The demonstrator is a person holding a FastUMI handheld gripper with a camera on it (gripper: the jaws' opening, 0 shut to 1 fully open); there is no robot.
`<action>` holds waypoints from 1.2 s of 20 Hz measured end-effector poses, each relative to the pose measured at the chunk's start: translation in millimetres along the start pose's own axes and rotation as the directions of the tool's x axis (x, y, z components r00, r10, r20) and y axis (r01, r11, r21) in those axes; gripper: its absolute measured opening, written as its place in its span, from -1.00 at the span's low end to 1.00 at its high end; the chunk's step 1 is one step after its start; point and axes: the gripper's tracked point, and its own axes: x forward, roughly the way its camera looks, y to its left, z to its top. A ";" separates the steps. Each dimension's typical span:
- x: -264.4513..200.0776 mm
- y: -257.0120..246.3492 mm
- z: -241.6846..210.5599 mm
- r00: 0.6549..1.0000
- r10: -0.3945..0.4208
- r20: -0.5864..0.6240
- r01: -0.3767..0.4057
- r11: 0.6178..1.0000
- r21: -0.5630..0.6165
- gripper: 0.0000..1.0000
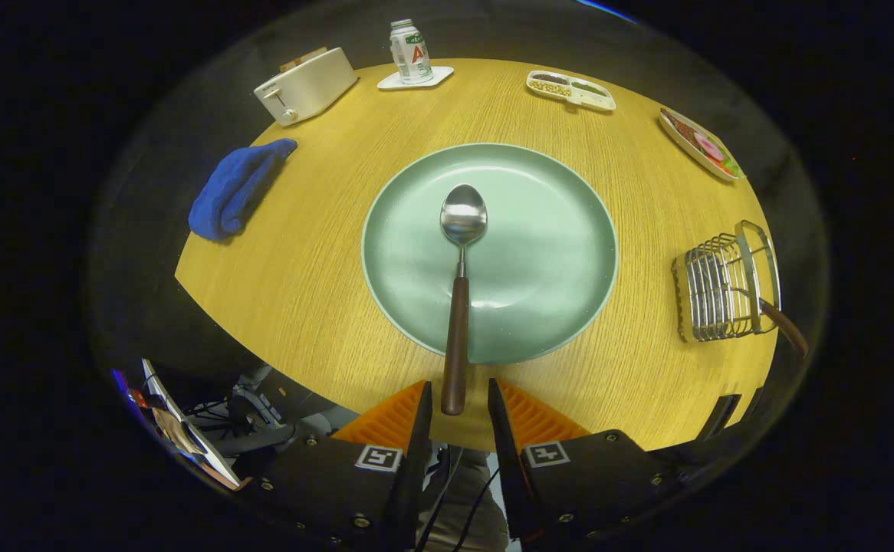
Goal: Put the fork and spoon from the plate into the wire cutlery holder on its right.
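Note:
A steel spoon [462,222] with a dark wooden handle lies on the pale green plate [554,253], its bowl facing up and its handle pointing back at me. The handle runs over the plate's near rim. My gripper [458,383] is open, and the end of the handle lies between the two fingertips with a gap on each side. To the right of the plate stands the wire cutlery holder [723,287]. A brown-handled utensil [788,326] sticks out of it on the near right side; its head is hidden, so I cannot tell whether it is the fork.
On the round wooden table [324,291], a blue cloth [236,188] lies left of the plate. A white toaster [305,84], a can on a coaster [410,52], a divided snack dish [570,90] and a plate of food [700,143] line the far edge.

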 end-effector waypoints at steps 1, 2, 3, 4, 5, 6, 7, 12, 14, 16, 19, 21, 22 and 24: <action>2.5 0.7 0.8 1.000 0.002 -0.005 -0.002 1.000 0.012 -0.12; 1.9 3.2 1.8 1.000 0.003 -0.012 -0.003 1.000 0.020 -0.12; 4.5 3.7 1.5 1.000 0.005 -0.019 -0.004 1.000 0.022 -0.13; 7.1 4.0 0.5 1.000 0.005 -0.024 -0.005 1.000 0.021 -0.12; 7.3 4.4 2.5 1.000 0.008 -0.016 -0.008 1.000 0.021 -0.13; 7.4 2.0 6.3 1.000 -0.003 0.006 0.003 1.000 0.017 -0.13; 1.7 -4.3 13.6 0.999 -0.024 0.026 0.023 1.000 0.013 -0.12; -10.8 -10.3 15.7 0.995 -0.040 0.089 0.040 0.999 -0.002 -0.68; -12.6 -16.7 16.4 0.994 -0.056 0.091 0.060 0.997 -0.041 -0.89; -14.3 -19.8 6.0 0.997 -0.024 0.067 0.027 0.999 -0.037 -0.90; -29.6 -26.9 1.7 0.999 -0.004 0.036 0.007 0.997 -0.081 -0.90; -40.8 -33.1 -2.8 1.000 0.013 0.003 -0.012 0.995 -0.094 -0.90; -44.8 -34.4 -4.3 1.000 0.026 -0.013 -0.027 0.996 -0.090 -0.90; -58.9 -35.6 0.6 0.999 0.040 -0.025 -0.042 0.995 -0.088 -0.90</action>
